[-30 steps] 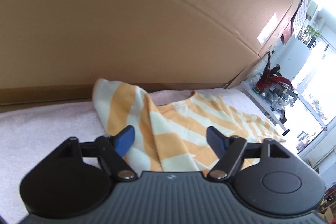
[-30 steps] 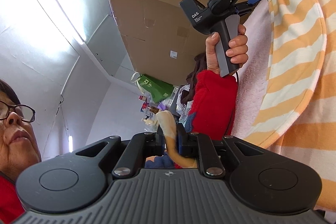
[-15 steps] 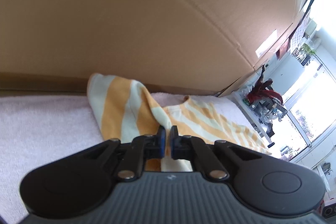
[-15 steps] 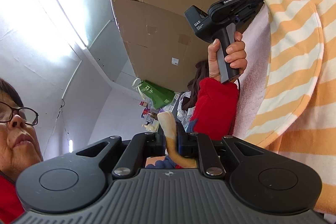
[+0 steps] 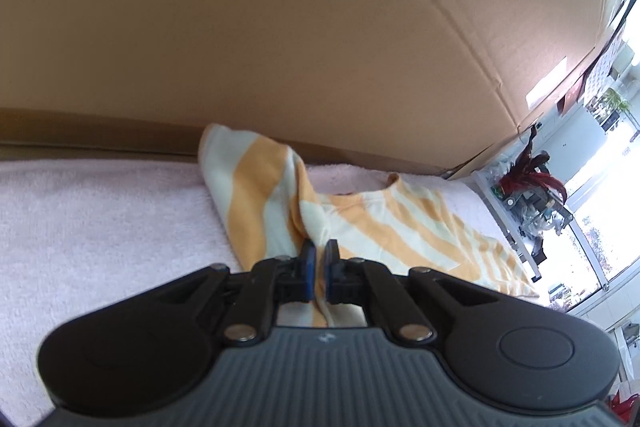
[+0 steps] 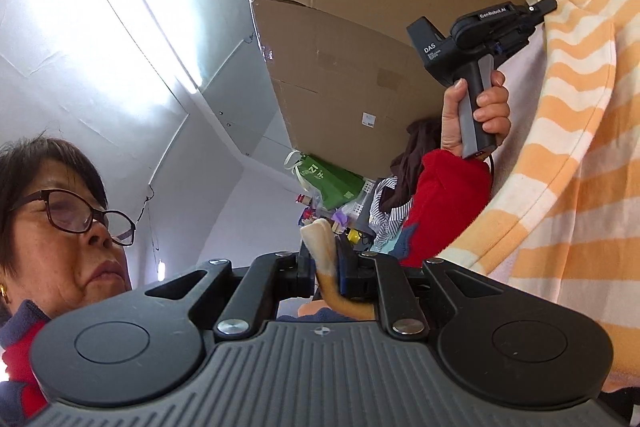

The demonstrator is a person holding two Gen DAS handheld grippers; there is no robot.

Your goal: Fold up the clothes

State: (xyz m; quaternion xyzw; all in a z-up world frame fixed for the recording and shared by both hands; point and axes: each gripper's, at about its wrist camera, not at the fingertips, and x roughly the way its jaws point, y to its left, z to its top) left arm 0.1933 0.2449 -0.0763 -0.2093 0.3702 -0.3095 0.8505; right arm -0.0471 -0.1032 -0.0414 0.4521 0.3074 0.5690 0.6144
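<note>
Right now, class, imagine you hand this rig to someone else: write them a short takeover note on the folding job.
Left gripper: jaws shut on a fold of the striped shirt.
Right gripper: jaws shut on another edge of the same shirt, lifted so that cloth hangs beside the camera.
Shirt: orange and cream, partly spread on the pink towel, in front of the cardboard box.
Done: both grips taken.
Left: probably carry the held edges over, lay them flat, release and smooth.

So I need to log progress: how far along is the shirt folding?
Early. Done: the striped shirt is laid on the pink towel. In hand: the left gripper and the right gripper are each shut on a bunch of its fabric. Left: every fold; none shows yet.
</note>
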